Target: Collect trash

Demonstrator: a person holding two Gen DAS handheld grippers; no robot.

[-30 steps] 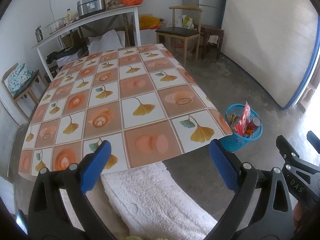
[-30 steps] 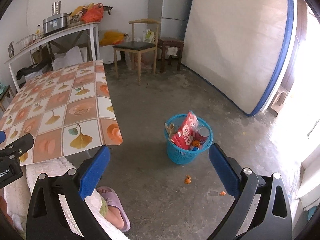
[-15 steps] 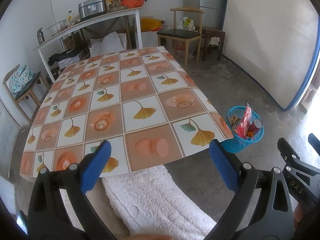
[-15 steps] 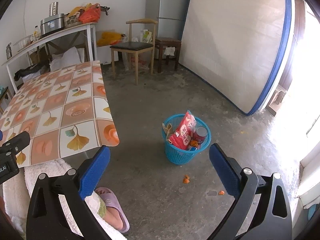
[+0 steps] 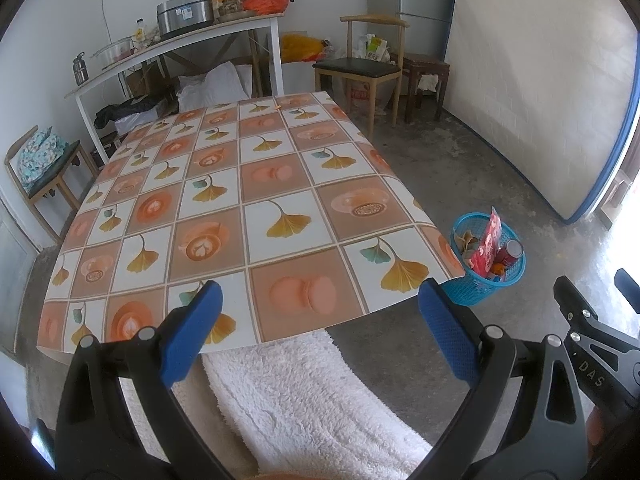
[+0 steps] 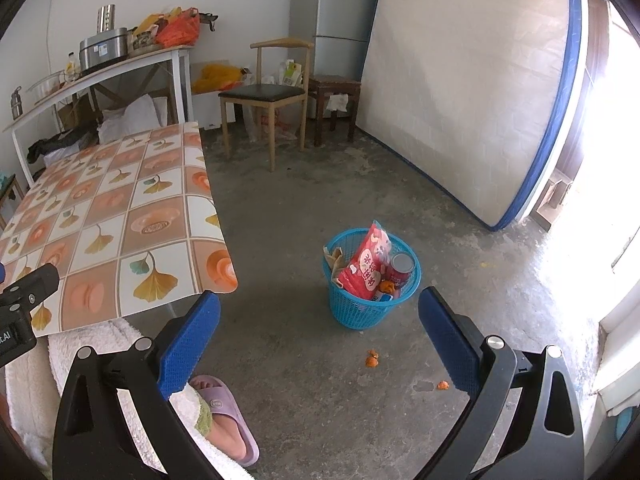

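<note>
- Rough grey concrete floor (image 6: 320,184) runs from the desk to a pale mattress (image 6: 460,92) with a blue edge, leaning upright on the wall at 2 o'clock.
- Glossy checked cloth with leaf prints covers the desk (image 5: 248,208); its top is flat and bare, and its near right corner overhangs the floor.
- Round blue plastic basket (image 6: 370,308) with a woven lattice wall stands on the floor, well apart from the desk corner, at 12 o'clock in the right wrist view.
- Inside it: a red snack bag (image 6: 366,264) upright, a red can (image 6: 400,268), brown paper and orange peel.
- Two orange scraps (image 6: 372,359) lie on the floor just in front of the basket, with open floor all round.
- Left gripper (image 5: 320,328) is spread wide and empty above the desk's near edge; blue ribbed pads (image 5: 446,336).
- Right gripper (image 6: 318,336) is likewise spread, holding nothing, over bare floor.
- White fluffy fabric (image 5: 304,400) and a lilac slipper (image 6: 228,416) on a foot show at 7 o'clock.
</note>
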